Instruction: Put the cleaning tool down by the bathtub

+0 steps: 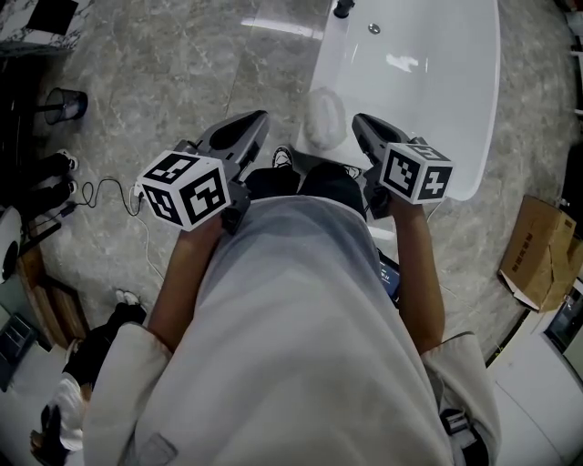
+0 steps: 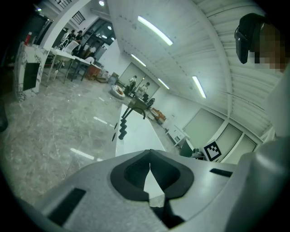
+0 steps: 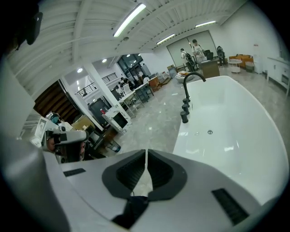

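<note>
A white bathtub (image 1: 437,82) stands ahead of me on the marble floor. A white rounded thing (image 1: 324,118), which may be the cleaning tool, lies against the tub's near left end, between my two grippers and held by neither. My left gripper (image 1: 258,118) is just left of it, with jaws shut and empty (image 2: 149,162). On the other side, my right gripper (image 1: 360,120) hangs over the tub's near rim. Its jaws are also shut, with nothing between them (image 3: 146,152). The tub (image 3: 235,122) fills the right of the right gripper view.
A black faucet (image 1: 343,8) stands at the tub's far end. A black wastebasket (image 1: 64,105) and a cable (image 1: 100,191) are on the floor to the left. A cardboard box (image 1: 542,250) lies at the right. My shoes (image 1: 282,157) are close to the tub.
</note>
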The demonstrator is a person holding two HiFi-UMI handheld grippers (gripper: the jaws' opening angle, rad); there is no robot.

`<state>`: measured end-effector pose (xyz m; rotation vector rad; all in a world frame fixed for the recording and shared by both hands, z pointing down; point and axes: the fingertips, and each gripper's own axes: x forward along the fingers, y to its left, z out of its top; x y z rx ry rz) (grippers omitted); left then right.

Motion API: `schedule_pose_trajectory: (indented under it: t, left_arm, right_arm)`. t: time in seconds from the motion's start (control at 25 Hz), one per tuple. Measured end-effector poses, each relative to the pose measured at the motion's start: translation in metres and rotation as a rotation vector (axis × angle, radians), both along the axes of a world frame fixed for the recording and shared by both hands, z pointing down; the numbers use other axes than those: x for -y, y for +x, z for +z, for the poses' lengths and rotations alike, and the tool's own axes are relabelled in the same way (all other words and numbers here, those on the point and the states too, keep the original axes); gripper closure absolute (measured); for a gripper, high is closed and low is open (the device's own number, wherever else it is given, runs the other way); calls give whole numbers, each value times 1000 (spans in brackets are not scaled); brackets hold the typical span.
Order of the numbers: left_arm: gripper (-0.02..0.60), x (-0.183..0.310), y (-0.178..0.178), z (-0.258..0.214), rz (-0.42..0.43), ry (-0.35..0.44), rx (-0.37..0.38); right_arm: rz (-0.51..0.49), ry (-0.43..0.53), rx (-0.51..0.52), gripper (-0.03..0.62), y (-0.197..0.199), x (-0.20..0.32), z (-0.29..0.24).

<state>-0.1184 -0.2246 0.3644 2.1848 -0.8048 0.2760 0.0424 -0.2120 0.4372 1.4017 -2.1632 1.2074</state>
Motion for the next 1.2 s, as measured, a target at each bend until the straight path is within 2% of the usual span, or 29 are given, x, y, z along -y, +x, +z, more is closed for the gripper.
schedule_pose_trajectory:
  t: [0.28, 0.48, 0.72, 1.2]
  left_arm:
    - [572, 9, -8, -12, -34, 47, 9]
    - [573, 8, -12, -27, -41, 88, -20]
    - [574, 10, -9, -33, -33, 95, -25]
    - [574, -4, 7, -33, 52, 89, -45]
  right_arm:
    - [-9, 88, 0, 577, -4, 3, -38]
    - [-10, 144, 0, 580, -8, 5, -59]
    - [-26, 181, -20, 583, -8, 5, -73]
    - [-56, 203, -18, 583, -17, -8, -84]
